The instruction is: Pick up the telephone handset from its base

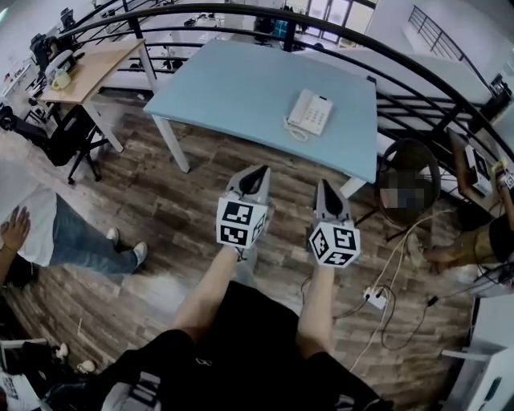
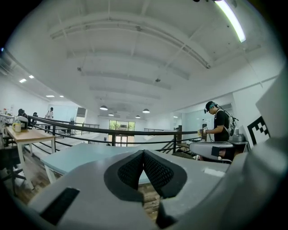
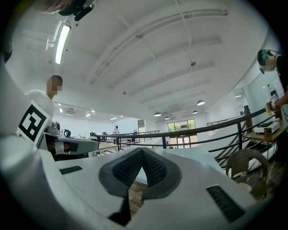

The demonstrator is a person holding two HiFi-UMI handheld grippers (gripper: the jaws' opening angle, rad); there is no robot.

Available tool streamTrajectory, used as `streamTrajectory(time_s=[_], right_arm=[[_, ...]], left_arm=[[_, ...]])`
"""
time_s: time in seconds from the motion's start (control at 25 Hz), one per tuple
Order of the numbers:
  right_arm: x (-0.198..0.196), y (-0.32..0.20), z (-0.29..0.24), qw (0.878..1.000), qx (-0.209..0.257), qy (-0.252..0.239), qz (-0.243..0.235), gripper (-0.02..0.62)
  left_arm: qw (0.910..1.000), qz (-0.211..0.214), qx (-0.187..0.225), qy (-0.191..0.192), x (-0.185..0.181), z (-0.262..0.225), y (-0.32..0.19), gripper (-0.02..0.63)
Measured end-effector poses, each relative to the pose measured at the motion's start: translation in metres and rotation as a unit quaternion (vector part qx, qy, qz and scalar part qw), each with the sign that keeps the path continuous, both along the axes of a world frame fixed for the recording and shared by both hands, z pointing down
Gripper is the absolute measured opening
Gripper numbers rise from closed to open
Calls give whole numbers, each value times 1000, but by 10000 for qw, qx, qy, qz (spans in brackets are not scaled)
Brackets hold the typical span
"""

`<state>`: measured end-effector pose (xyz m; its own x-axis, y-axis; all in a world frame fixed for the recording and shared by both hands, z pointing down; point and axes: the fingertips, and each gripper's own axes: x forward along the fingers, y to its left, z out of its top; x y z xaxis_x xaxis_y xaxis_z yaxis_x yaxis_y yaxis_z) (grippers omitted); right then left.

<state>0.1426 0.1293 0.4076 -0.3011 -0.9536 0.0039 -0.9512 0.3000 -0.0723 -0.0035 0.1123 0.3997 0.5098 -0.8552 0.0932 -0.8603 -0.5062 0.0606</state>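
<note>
the table [image 1: 241,88] has a pale blue top on white legs. its near edge runs on a slant from the left leg down to the right corner. both grippers hang short of that edge, over wood floor [image 1: 161,209], side by side and apart from each other, pointing level toward the table.

the left gripper [image 1: 259,172] has its jaws together with nothing between them. in the left gripper view the dark pads [image 2: 155,170] meet at the tip. the right gripper [image 1: 323,186] is also closed and empty, its pads [image 3: 153,168] touching at the tip in its own view.

a dark curved railing [image 1: 321,24] runs behind the table and down the right side. a round-backed chair [image 1: 409,172] stands just beside the table's right corner. a wooden desk [image 1: 88,68] and a black office chair [image 1: 64,136] stand to the left, well apart from the table. a person [image 1: 72,237] sits on the floor at the left, legs stretched toward the middle, well apart from the grippers. a power strip [image 1: 374,299] and loose cables [image 1: 401,257] lie on the floor at the right.

the phone [image 1: 310,112] sits on the right part of the table, near the right edge, with blue top spreading to its left. it is white and set at a slight angle. the handset [image 1: 298,107] lies on the base along its left side. a coiled cord [image 1: 293,128] loops from the near left corner onto the table. the keys are too small to make out.
</note>
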Motion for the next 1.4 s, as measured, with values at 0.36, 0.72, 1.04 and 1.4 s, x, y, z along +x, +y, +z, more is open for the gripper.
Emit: streamTrajectory(time_s=[0.36, 0.72, 1.04, 1.4], right_arm=[[17, -122, 32, 9995, -284, -52, 126, -6], [14, -290, 51, 9979, -594, -214, 166, -6], [34, -345, 86, 9936, -1037, -262, 358, -6], [49, -388, 106, 9905, -1333, -164, 288, -6]], left_arm=[[9994, 172, -282, 96, 19, 33, -129, 0], [9982, 215, -567, -8, 21, 51, -301, 0], [9943, 469, -959, -35, 47, 87, -366, 0], [9902, 445, -1324, -11, 65, 115, -400, 0]])
